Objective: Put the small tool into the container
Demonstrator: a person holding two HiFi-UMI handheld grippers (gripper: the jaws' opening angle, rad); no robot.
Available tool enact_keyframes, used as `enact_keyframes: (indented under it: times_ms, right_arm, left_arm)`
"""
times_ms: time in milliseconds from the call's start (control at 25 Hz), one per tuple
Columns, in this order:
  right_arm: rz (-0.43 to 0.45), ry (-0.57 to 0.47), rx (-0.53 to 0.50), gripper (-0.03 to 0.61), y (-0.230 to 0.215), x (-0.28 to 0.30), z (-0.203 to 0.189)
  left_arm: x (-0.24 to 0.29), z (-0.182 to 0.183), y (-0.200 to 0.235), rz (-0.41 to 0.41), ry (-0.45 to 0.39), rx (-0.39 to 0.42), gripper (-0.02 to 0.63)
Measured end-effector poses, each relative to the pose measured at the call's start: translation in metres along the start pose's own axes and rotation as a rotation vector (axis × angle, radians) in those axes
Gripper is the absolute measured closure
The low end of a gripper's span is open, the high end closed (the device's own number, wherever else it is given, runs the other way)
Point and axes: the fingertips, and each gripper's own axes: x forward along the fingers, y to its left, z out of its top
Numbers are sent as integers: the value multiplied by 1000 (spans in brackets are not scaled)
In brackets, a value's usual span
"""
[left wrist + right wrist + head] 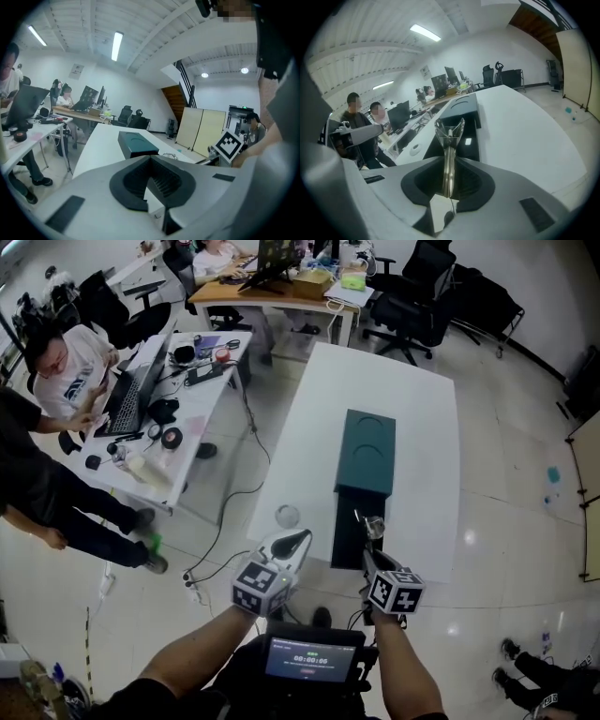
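A dark green box-shaped container [368, 451] lies lengthwise on the white table [422, 427]. Its near end stands open as a dark compartment [358, 526]. My right gripper [370, 551] is shut on a small shiny metal tool [373, 524], which sticks out forward over that open end. In the right gripper view the tool [449, 140] rises from between the jaws, forked tip up, with the open compartment [471, 145] just behind it. My left gripper [291, 545] hovers at the table's near left corner, jaws together and empty. From the left gripper view the container [136, 143] lies ahead.
A small round clear disc [287, 516] lies on the table near the left gripper. A cluttered desk [202, 381] with laptops and seated people stands to the left. A person in dark clothes [37, 484] is beside it. Office chairs [412, 287] stand beyond, and a cable [239, 493] trails on the floor.
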Motion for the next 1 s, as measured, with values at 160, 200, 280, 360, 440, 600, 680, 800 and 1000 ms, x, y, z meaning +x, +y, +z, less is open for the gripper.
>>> enact_keyframes:
  times_ms: [160, 200, 280, 360, 440, 600, 680, 800, 1000]
  right_arm:
    - [-18, 40, 16, 509, 0, 10, 0]
    - [-23, 54, 13, 509, 0, 14, 0]
    - [-23, 83, 15, 509, 3, 22, 0]
    - [-12, 122, 31, 508, 4, 25, -3]
    - [-7, 168, 26, 508, 6, 24, -4]
    - [-17, 241, -31, 508, 12, 23, -6]
    - [-13, 288, -67, 508, 15, 20, -8]
    - [4, 370, -114, 506, 21, 20, -8]
    - [56, 484, -63, 506, 29, 22, -10]
  left_arm:
    - [11, -21, 11, 40, 44, -6, 586]
    - [11, -23, 14, 43, 50, -11, 586]
    - [10, -28, 18, 43, 63, -21, 586]
    - [8, -31, 20, 45, 70, -31, 586]
    - [4, -31, 20, 46, 72, -43, 586]
    - [-2, -28, 19, 34, 72, -48, 586]
    - [-5, -25, 17, 24, 64, -45, 586]
    - [-6, -17, 15, 12, 44, -30, 586]
    - [-14, -4, 12, -3, 23, -26, 586]
